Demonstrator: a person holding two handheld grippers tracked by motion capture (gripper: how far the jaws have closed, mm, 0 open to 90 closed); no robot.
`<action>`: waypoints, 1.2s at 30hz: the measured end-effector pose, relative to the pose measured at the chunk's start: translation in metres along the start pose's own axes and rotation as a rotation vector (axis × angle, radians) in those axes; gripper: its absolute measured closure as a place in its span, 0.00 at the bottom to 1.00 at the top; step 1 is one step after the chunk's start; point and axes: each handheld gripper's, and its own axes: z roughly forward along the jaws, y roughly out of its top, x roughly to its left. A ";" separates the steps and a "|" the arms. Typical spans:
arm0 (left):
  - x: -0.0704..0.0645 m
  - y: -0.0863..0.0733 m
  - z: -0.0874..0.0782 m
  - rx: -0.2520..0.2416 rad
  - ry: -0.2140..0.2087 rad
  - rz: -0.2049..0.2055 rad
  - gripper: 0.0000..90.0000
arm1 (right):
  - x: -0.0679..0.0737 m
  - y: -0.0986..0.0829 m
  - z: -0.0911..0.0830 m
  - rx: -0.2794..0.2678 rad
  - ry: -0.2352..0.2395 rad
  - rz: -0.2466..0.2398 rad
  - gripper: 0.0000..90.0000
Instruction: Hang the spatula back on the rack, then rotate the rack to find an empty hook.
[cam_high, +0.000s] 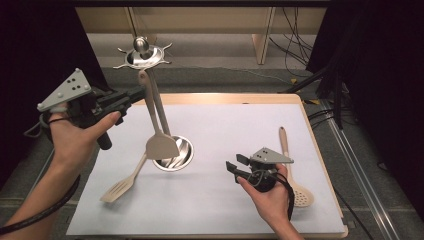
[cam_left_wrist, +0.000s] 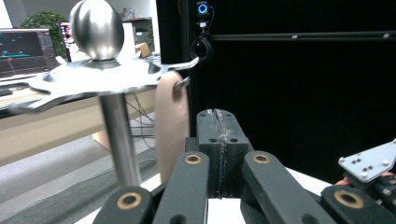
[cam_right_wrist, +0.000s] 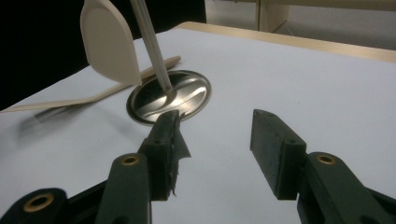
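Observation:
A steel utensil stand (cam_high: 173, 153) rises from its round base mid-table to a hooked top with a ball (cam_high: 142, 50). A beige spatula (cam_high: 159, 142) hangs from one hook, blade down over the base. My left gripper (cam_high: 135, 96) is raised beside the spatula's handle top, jaws shut on nothing. In the left gripper view the handle (cam_left_wrist: 172, 121) hangs just beyond the left gripper (cam_left_wrist: 219, 126). My right gripper (cam_high: 237, 165) rests low on the table, open and empty. In the right gripper view the right gripper (cam_right_wrist: 217, 126) faces the base (cam_right_wrist: 187, 95) and the blade (cam_right_wrist: 109, 39).
A beige slotted spatula (cam_high: 121, 183) lies on the white sheet left of the base, its handle (cam_right_wrist: 93, 95) passing behind it. A slotted spoon (cam_high: 296, 175) lies near the table's right edge (cam_high: 320, 150), beside my right hand. Cables run across the floor beyond.

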 end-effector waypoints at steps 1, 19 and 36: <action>0.000 0.001 0.001 -0.003 0.001 -0.001 0.99 | 0.000 0.000 0.000 0.006 0.006 0.007 0.59; -0.003 0.015 0.016 -0.063 0.010 -0.019 0.99 | -0.001 -0.003 -0.003 -0.005 -0.003 0.026 0.59; -0.003 0.021 0.025 -0.077 0.023 -0.011 0.99 | -0.003 -0.003 0.000 0.005 0.006 0.006 0.59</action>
